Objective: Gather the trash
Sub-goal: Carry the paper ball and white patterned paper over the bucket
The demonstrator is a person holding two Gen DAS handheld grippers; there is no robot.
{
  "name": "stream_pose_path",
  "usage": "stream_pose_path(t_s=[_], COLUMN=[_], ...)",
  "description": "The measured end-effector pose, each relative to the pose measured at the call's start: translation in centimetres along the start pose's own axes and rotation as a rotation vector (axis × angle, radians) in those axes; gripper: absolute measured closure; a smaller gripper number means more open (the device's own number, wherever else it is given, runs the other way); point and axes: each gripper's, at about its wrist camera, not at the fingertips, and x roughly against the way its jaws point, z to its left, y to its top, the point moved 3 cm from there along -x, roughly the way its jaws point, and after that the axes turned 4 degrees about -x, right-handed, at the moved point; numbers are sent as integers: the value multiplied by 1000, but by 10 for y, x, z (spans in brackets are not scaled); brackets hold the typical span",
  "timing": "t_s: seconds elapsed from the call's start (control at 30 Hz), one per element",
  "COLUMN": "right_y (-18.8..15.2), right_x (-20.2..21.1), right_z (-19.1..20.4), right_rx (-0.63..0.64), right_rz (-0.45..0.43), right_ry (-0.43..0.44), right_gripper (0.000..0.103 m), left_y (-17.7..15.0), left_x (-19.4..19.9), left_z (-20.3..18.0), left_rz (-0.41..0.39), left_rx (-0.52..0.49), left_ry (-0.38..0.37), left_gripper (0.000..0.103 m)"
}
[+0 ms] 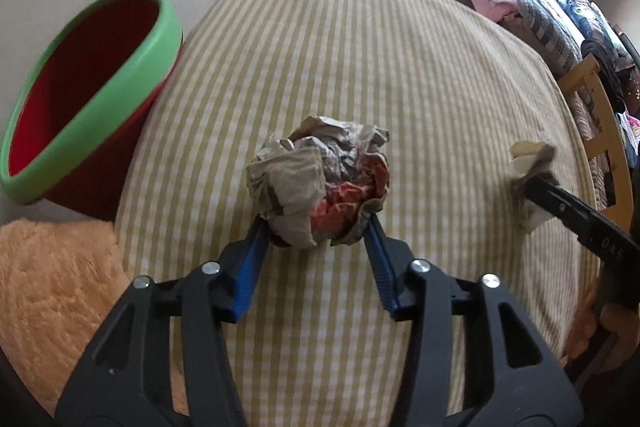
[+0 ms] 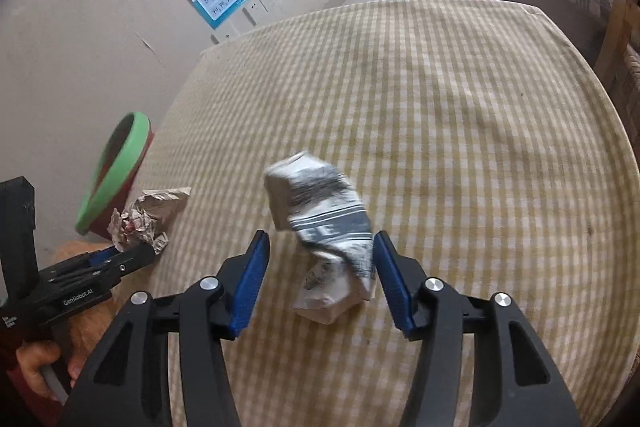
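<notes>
Neither piece of trash is in the bin yet, so most of the job looks undone: the red plastic bin with a green rim (image 1: 80, 99) stands just off the left edge of the yellow-and-white checked mattress (image 1: 380, 67), and what shows of its inside is bare red. The left gripper (image 1: 316, 227) is about half open with both blue pads pressed on the crumpled ball of brown, grey and red printed paper (image 1: 320, 179), which it appears to hold above the cloth, still short of the bin. This ball is roundish, with no clear long axis. The right gripper (image 2: 320, 251) is also about half open around the crumpled white-and-black printed paper (image 2: 324, 231); its right pad touches the wad, its left stands clear, so the grip looks unfinished. That wad is elongated, running from upper left down toward the claw.
</notes>
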Motion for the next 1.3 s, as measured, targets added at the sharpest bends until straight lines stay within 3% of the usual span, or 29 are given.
stream_pose_path(t_s=[0.1, 0.23, 0.3, 0.33, 0.43, 0.6, 0.8, 1.3], right_y=[-5, -7, -9, -9, -10, -13, -18, -3], right_x=[2, 2, 3, 4, 12, 39, 61, 58], right_z=[-4, -9, -8, -7, 1, 14, 34, 100], right_rx=[-18, -16, -12, -12, 17, -66, -106, -35], right_rz=[-10, -24, -21, -23, -44, -83, -110, -101], right_ry=[3, -31, -30, -24, -64, 10, 33, 101], right_gripper=[50, 51, 68, 70, 71, 71, 70, 70], left_y=[3, 6, 3, 3, 3, 9, 10, 18], left_x=[3, -3, -7, -8, 2, 33, 60, 94], left_z=[0, 3, 4, 4, 4, 6, 0, 34], left_rz=[-31, -29, -14, -7, -40, -134, -196, -274], left_rx=[5, 12, 14, 11, 17, 2, -70, -19], left_ry=[-21, -46, -59, -60, -73, -49, 0, 17], left_gripper=[45, 44, 59, 60, 63, 63, 63, 63])
